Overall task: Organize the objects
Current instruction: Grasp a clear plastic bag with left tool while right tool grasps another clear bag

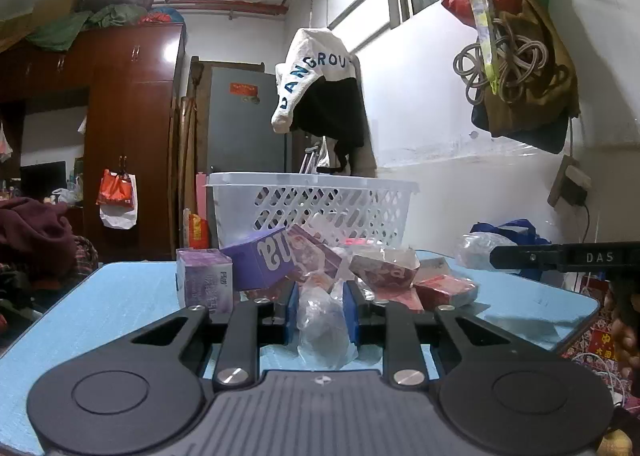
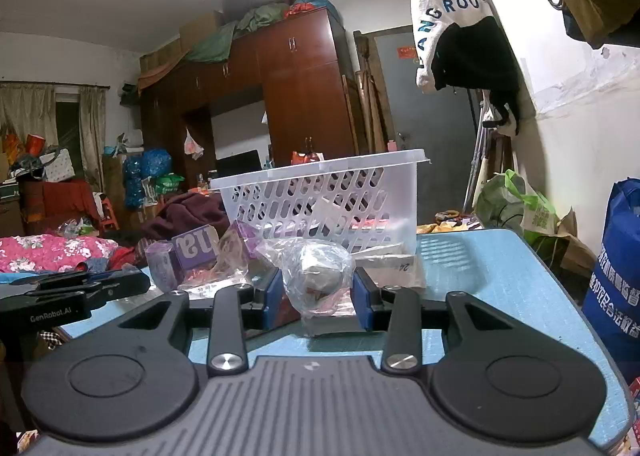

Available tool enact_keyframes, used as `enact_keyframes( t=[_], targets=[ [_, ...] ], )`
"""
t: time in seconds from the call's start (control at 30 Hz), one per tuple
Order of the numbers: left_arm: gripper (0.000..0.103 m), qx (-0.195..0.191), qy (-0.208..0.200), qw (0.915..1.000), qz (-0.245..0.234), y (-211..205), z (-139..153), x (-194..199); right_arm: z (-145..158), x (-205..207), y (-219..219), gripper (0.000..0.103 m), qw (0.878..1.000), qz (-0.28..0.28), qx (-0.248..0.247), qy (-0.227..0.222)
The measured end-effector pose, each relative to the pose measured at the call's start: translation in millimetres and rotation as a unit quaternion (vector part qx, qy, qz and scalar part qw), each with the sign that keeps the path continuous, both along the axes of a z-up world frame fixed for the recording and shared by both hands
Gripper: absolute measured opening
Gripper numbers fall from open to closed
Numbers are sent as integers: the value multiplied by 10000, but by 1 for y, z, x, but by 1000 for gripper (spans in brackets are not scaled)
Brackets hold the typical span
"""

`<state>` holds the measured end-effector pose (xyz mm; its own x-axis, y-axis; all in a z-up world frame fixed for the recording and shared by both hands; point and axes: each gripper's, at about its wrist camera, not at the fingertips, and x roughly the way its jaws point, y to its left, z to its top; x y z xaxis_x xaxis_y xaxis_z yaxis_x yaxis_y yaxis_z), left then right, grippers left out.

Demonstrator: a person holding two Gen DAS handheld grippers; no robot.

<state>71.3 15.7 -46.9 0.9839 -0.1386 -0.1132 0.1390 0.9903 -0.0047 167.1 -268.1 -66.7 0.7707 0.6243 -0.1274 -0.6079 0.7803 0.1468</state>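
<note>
I find left gripper (image 1: 321,310) jaws clamped on a crinkly clear bag (image 1: 322,320) before the basket (image 1: 312,204); right gripper (image 2: 318,298) pinches another wrapped bundle (image 2: 318,276). Light, slippery film; grip the bulk.

On the tabletop (image 1: 120,296) a pile of packets and boxes lies in front of the basket (image 1: 320,204), which stands at the far side. In the left wrist view, a small box (image 1: 204,284) stands at the left end of the pile, a bigger box (image 1: 264,260) leans just right of it, and flat packets (image 1: 444,290) lie at the right end. The left gripper (image 1: 322,312) is before the pile, with a plastic bag (image 1: 320,328) pinched between its fingers. In the right wrist view, the right gripper (image 2: 318,292) has a wrapped round object (image 2: 316,276) between its fingers, in front of the basket (image 2: 320,196); the left gripper (image 2: 80,292) is to its left. A wardrobe (image 1: 132,128) stands behind the tabletop, to the left.
</note>
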Motion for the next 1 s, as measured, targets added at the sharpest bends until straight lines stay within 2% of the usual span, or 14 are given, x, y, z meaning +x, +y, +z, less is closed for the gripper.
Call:
enact_keyframes(
  t=[0.3,0.4,0.5,0.63,0.67,0.73,0.87,1.0],
  targets=[
    [25,39,-100,9999,48,-1,7,1,2,0,-1,41,10000,2,11,-14],
    [24,-45,-34,10000,18,2,9,5,4,1,0,41,10000,22,6,-22],
    [24,35,11,10000,14,2,5,5,5,-1,0,41,10000,37,-1,-26],
    [25,303,105,9995,-30,-6,0,5,5,-1,-1,41,10000,39,-4,-10],
    [26,472,246,9985,-92,-10,-2,7,5,-1,-1,41,10000,35,-8,-13],
    [26,749,199,9970,24,-16,-7,5,5,-1,-1,41,10000,29,4,-13],
    [28,815,327,9961,57,-17,-4,4,5,-1,-2,41,10000,20,13,-6],
    [34,942,722,9929,-14,-19,-7,6,4,-2,-1,41,10000,43,-13,-13]
  ],
)
